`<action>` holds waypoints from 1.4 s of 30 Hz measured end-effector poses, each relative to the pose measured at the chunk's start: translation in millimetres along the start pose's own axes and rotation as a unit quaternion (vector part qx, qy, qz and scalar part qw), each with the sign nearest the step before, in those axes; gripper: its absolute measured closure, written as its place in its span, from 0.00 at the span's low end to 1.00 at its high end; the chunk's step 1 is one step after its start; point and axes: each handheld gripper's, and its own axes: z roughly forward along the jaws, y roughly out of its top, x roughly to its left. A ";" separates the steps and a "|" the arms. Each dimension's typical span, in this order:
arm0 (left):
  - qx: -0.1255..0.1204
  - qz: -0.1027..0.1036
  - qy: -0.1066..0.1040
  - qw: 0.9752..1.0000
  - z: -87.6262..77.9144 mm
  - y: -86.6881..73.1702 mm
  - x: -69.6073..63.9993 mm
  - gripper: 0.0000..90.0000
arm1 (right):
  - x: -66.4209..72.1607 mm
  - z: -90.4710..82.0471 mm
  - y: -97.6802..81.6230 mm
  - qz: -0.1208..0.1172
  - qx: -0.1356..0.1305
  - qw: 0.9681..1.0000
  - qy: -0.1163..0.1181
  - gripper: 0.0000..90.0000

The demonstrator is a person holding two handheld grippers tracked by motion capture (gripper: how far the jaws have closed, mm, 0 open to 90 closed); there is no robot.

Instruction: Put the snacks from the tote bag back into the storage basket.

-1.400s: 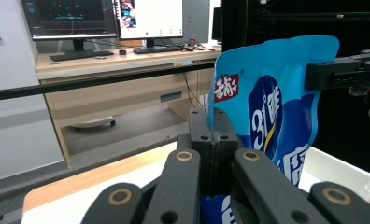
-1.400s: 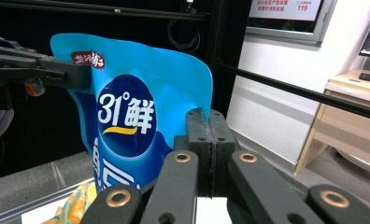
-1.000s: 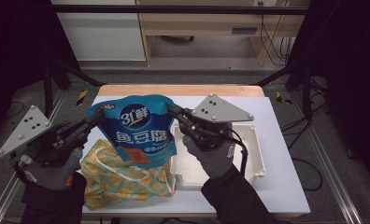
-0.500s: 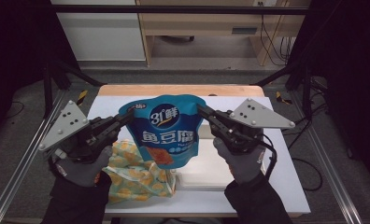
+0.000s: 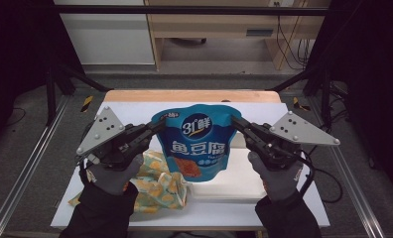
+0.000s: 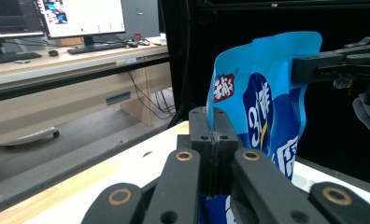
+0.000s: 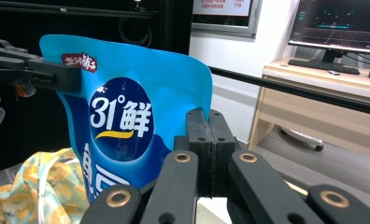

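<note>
the glossy blue stand-up snack pouch with white lettering (image 5: 198,143) hangs upright in the air above the middle of the white tabletop (image 5: 294,198), long axis vertical, stretched between both tools. the left gripper (image 5: 157,127) has its jaws clamped on the pouch's upper left edge, the right gripper (image 5: 236,123) on its upper right edge, each equally near. below it, toward the tabletop's near left corner, lies a crumpled yellow-and-green patterned cloth bag (image 5: 157,183).
</note>
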 end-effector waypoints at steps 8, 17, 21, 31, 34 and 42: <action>0.009 0.000 -0.016 1.000 20.0 -9.7 -6.3 1.00 | -12.3 -10.0 -13.8 0.007 0.008 1.000 -0.016 1.00; 0.015 -0.004 -0.026 1.000 36.1 -18.6 -9.4 1.00 | -22.0 -15.3 -27.4 0.015 0.014 0.999 -0.026 1.00; 0.021 -0.003 -0.030 0.999 42.3 -24.6 -8.4 1.00 | -24.7 -15.6 -34.4 0.018 0.017 0.999 -0.030 1.00; 0.040 -0.005 -0.034 0.999 54.1 -39.9 -6.2 1.00 | -28.7 -12.3 -55.7 0.027 0.031 0.999 -0.036 1.00; 0.045 -0.006 -0.035 0.998 57.0 -43.6 -5.5 1.00 | -29.6 -11.7 -60.6 0.032 0.034 0.998 -0.037 1.00; 0.061 -0.005 -0.036 0.997 59.8 -55.3 -4.5 1.00 | -30.3 -8.9 -75.7 0.041 0.044 0.998 -0.034 1.00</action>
